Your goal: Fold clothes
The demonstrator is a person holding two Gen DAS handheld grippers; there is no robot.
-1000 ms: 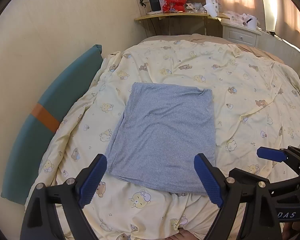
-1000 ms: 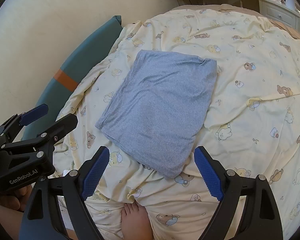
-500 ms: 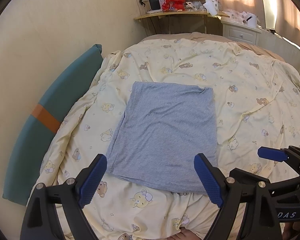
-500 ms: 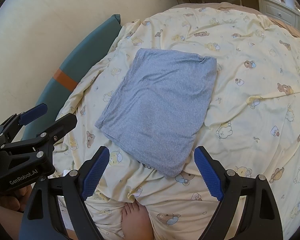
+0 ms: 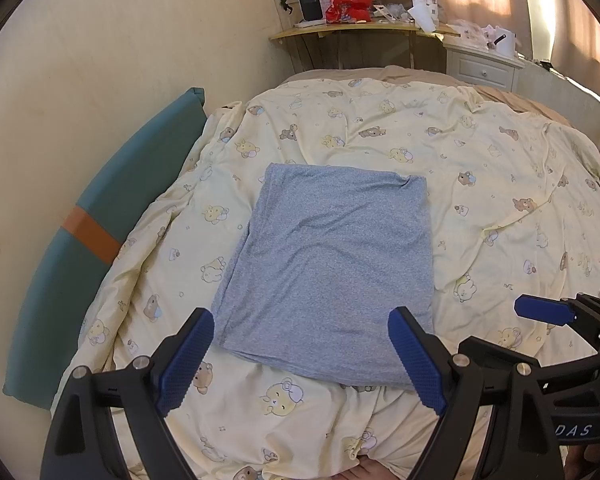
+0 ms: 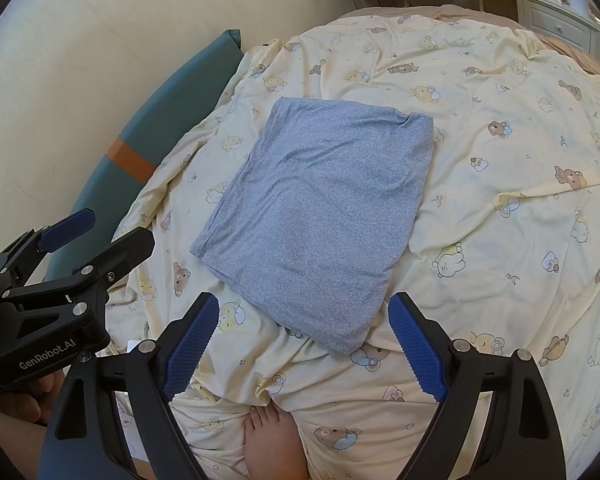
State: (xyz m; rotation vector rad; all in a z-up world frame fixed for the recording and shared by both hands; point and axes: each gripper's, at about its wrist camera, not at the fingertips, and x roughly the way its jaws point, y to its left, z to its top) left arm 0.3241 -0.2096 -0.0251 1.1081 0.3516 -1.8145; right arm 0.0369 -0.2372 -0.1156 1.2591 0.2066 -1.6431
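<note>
Both grippers are standing wide apart at the jaws and are gripping nothing. Left gripper [image 5: 300,356] is hovering above the near edge of the folded grey garment [image 5: 328,276], its blue ribbed pads [image 5: 184,364] framing that edge without touching the cloth. Right gripper [image 6: 304,344] is hovering just beside it, over the near right corner of the same garment [image 6: 312,216], its pads [image 6: 418,348] likewise clear of the fabric. In the left wrist view, the right gripper is showing at the lower right edge of the picture; in the right wrist view, the left gripper is showing at the lower left, with a hand [image 6: 24,396] wrapped round its handle.

The garment is lying flat as a rough rectangle on a pale yellow duvet [image 5: 480,184] printed with bears and rabbits. It is sitting near the middle of the bed, nearer the left side, with its far edge showing a slight pucker at the right corner and soft creases running across the top layer.

A teal padded board [image 5: 100,216] with an orange band is leaning along the cream wall [image 5: 120,40] at the left of the bed. A bare foot [image 6: 272,444] is resting at the bottom of the right wrist view, partly tucked under the duvet edge. A cluttered wooden shelf [image 5: 360,28] and a white bedside cabinet [image 5: 484,68] are standing beyond the bed's far end.
</note>
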